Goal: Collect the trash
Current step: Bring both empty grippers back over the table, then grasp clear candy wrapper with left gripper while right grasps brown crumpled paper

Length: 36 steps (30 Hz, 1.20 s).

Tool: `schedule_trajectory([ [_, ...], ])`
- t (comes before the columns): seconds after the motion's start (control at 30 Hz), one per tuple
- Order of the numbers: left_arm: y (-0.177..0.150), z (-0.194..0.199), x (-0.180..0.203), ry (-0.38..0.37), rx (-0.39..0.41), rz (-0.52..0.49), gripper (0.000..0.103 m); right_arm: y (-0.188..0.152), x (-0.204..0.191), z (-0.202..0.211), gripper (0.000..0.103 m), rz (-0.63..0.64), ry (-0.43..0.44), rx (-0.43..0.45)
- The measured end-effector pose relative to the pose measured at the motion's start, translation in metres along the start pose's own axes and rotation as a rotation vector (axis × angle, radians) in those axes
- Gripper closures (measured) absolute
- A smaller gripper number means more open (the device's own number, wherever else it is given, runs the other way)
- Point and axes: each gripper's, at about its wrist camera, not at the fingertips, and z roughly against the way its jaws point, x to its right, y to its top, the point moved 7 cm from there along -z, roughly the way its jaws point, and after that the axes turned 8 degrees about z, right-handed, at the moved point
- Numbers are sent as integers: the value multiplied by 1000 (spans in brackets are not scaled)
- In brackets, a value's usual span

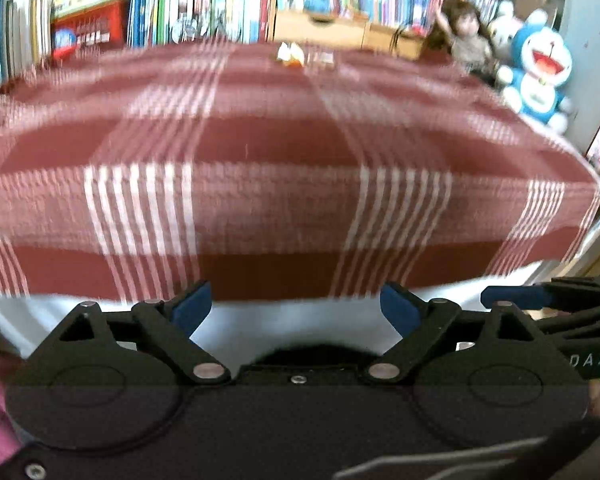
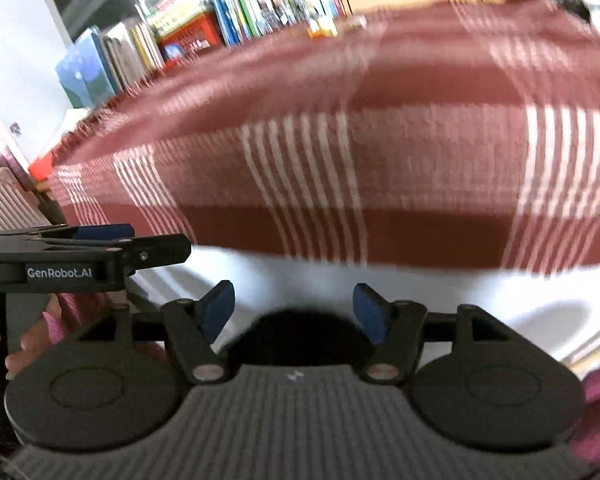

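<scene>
Far off, blurred orange-and-white trash [image 1: 290, 55] lies on the plaid cloth [image 1: 260, 152]; both hand-held grippers spread, empty.

between the spread fingers of the left gripper [image 1: 296, 307] nothing sits; ahead of them the red plaid tablecloth [image 1: 260, 152] lies bare far across. the only thing on that stretch is a small orange and white scrap [image 1: 290, 55], blurred, near the far edge. beyond it books [image 1: 204, 0] and a wooden box [image 1: 320, 28] wall off the back. a blue plush toy [image 1: 540, 72] crowds the far right corner. just right of the fingers stands the right gripper [image 2: 294, 312], also gaping with nothing between.
</scene>
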Motion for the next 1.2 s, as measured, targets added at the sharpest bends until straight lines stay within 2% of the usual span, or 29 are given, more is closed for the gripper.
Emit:
schedule_trajectory([
  [0.3, 68, 17, 6, -7, 130, -52, 10, 79, 8, 23, 23, 85, -39, 139],
  [0.47, 111, 10, 5, -11, 182, -37, 10, 121, 21, 22, 23, 122, -73, 194],
  [0.57, 142, -3, 3, -6, 212, -22, 10, 149, 33, 14, 23, 102, -81, 209],
  [0.7, 179, -27, 5, -6, 240, -12, 10, 181, 52, 3, 25, 69, -112, 232],
  [0.97, 248, -94, 5, 16, 263, 45, 10, 229, 83, -38, 35, 48, -171, 215],
  [1.1, 271, -140, -1, 45, 241, 85, 21, 240, 88, -68, 36, 94, -192, 198],
  [1.2, 283, -169, -8, 14, 223, 147, 29, 247, 90, -95, 36, 125, -208, 180],
])
